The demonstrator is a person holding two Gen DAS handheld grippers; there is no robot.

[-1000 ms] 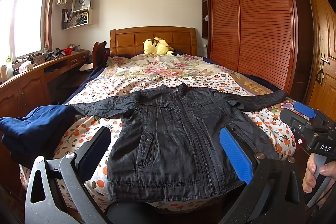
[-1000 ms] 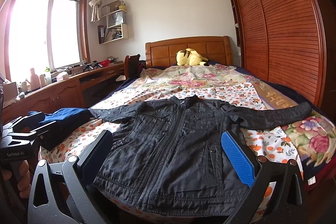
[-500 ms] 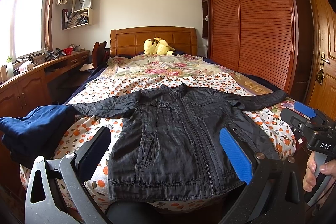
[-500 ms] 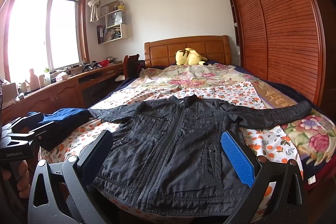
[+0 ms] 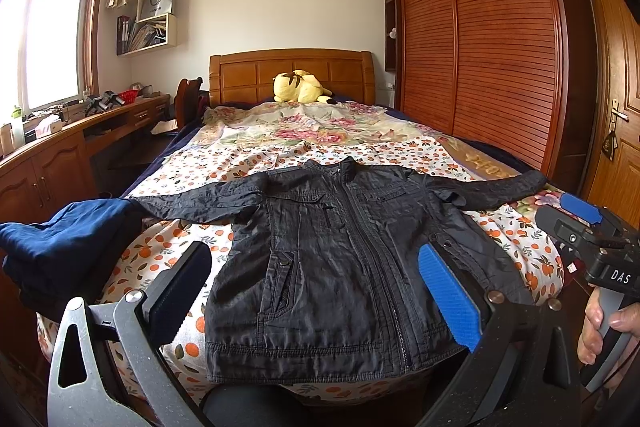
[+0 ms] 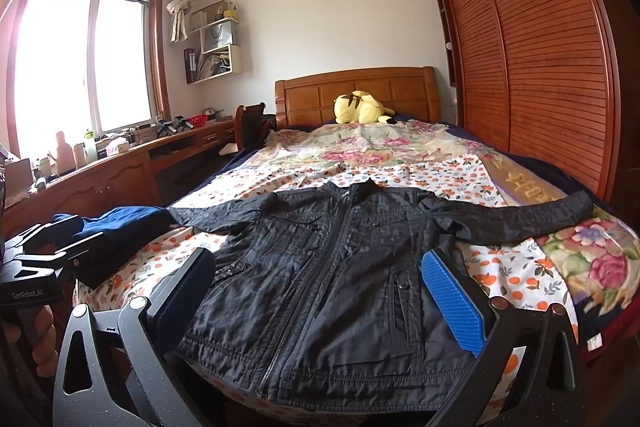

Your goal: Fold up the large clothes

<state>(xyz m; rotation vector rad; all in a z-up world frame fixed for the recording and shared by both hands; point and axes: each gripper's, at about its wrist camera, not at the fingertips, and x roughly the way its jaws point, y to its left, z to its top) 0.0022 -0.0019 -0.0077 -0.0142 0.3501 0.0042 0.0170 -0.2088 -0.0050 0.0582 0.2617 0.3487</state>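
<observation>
A black zip jacket lies flat, face up, on the bed with both sleeves spread out sideways; it also shows in the right wrist view. My left gripper is open and empty, held above the jacket's hem at the foot of the bed. My right gripper is open and empty too, held over the hem a little to the right. Each gripper shows at the edge of the other's view, the right gripper and the left gripper.
A folded dark blue garment sits at the bed's left edge. The bed has floral covers and a yellow plush toy at the headboard. A wooden desk runs along the left, a wardrobe along the right.
</observation>
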